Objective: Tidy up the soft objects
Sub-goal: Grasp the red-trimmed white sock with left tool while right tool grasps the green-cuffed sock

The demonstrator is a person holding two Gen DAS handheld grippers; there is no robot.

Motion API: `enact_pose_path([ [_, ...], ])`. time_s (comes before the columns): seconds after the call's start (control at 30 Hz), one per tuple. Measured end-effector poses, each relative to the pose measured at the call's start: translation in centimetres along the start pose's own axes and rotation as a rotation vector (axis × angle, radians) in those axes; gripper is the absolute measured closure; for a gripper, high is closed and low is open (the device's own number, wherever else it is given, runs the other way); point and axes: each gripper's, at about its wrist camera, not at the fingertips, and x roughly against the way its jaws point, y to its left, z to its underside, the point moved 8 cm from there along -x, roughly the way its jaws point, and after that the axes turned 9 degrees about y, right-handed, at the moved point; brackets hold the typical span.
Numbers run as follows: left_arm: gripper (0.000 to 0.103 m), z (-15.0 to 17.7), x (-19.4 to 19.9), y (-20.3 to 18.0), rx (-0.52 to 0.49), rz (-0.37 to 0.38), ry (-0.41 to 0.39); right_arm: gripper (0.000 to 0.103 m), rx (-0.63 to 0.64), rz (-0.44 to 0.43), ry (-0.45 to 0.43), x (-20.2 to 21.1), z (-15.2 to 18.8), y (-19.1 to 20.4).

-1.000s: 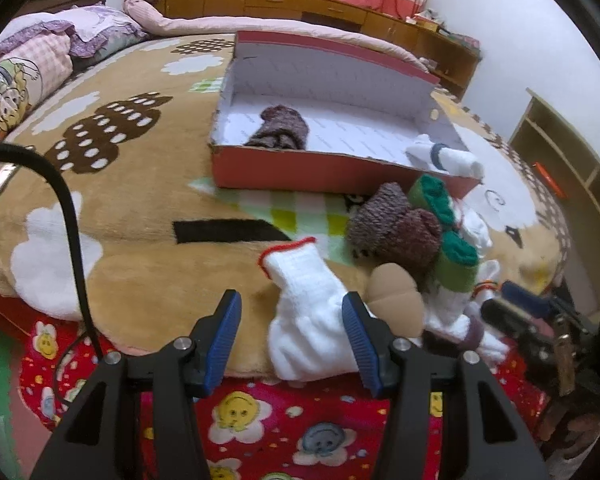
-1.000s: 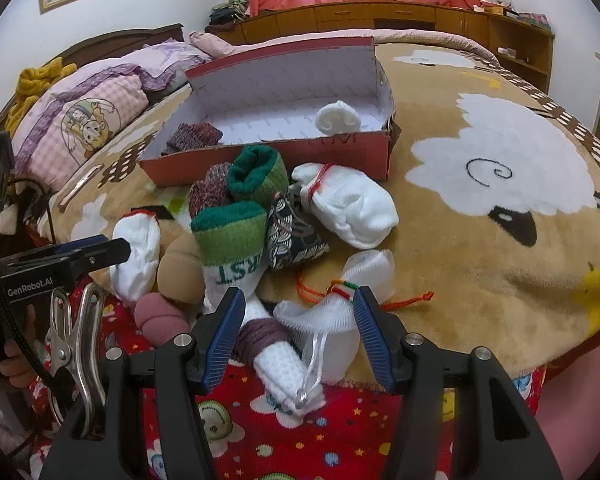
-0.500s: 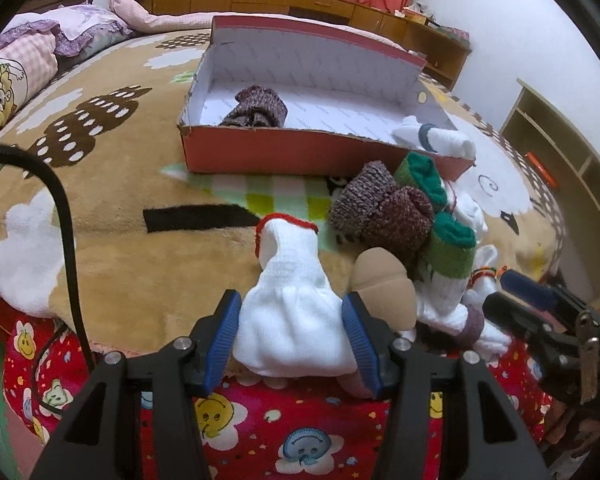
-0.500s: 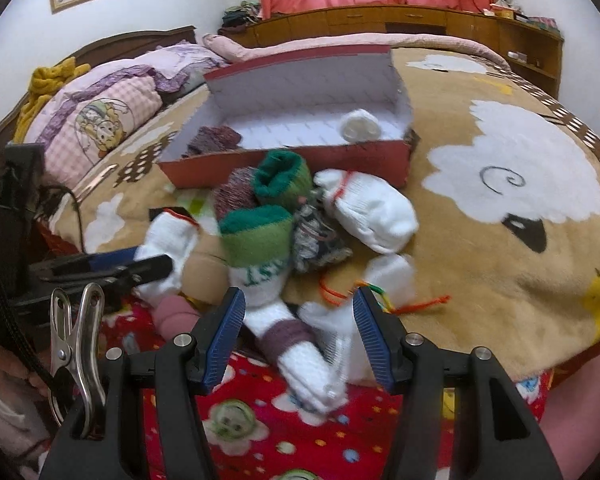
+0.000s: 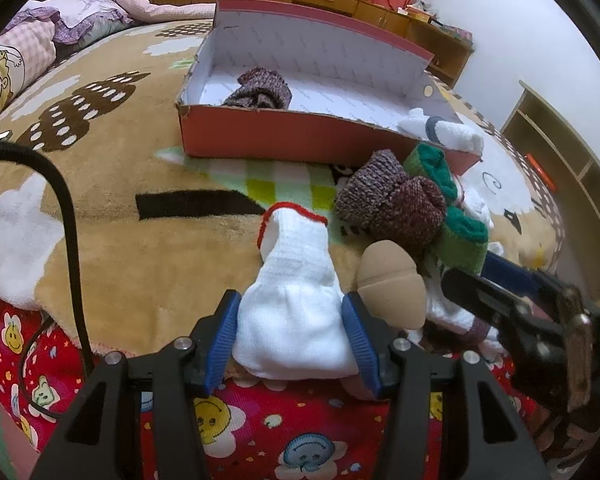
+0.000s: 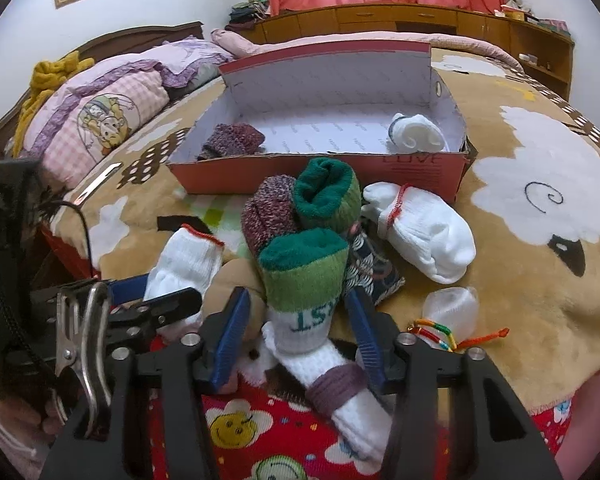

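- Left gripper (image 5: 292, 332) jaws sit against both sides of the white glove (image 5: 296, 304), its red cuff pointing away toward the box (image 5: 292, 140); a second ago the glove lay loose between wider-looking pads, nearer the right one.
- Right gripper (image 6: 296, 332) jaws are closing, with the green sock (image 6: 304, 276) between them; a gap shows on both sides, so no grip yet.
- One second back the right jaws framed the small white pouch (image 6: 448, 308) with coloured string; that pouch now lies outside the right finger.
- Right gripper has shifted left across the pile; the left one has edged closer to the glove.
- Both grippers point down and forward over the blanket (image 6: 540, 280) edge, side by side; the left one shows at the left of the right view, just beside the glove.
- Box sits open on the blanket beyond the pile, with a maroon sock (image 6: 232, 140) at its left end and a white roll (image 6: 416, 132) at its right.
- Pile between box and grippers: maroon roll (image 6: 268, 212), second green roll (image 6: 328, 196), patterned sock (image 6: 372, 272), second white glove (image 6: 420, 236).
- Tan ball (image 5: 392, 284) touches the left gripper's right finger.
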Motion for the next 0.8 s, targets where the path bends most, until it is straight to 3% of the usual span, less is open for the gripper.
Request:
enact_pose_path([
  [0.13,0.06,0.0,-0.1,0.0,-0.001,0.005,-0.007,0.069,-0.019,0.007,0.001,-0.1,0.1,-0.6],
  [0.3,0.075,0.1,0.2,-0.2,-0.008,0.026,-0.009,0.075,-0.021,-0.006,-0.016,0.7,0.1,-0.7],
  [0.8,0.079,-0.1,3.6,-1.3,-0.038,0.042,-0.077,0.075,-0.005,-0.044,-0.071,3.8,0.2,0.1],
])
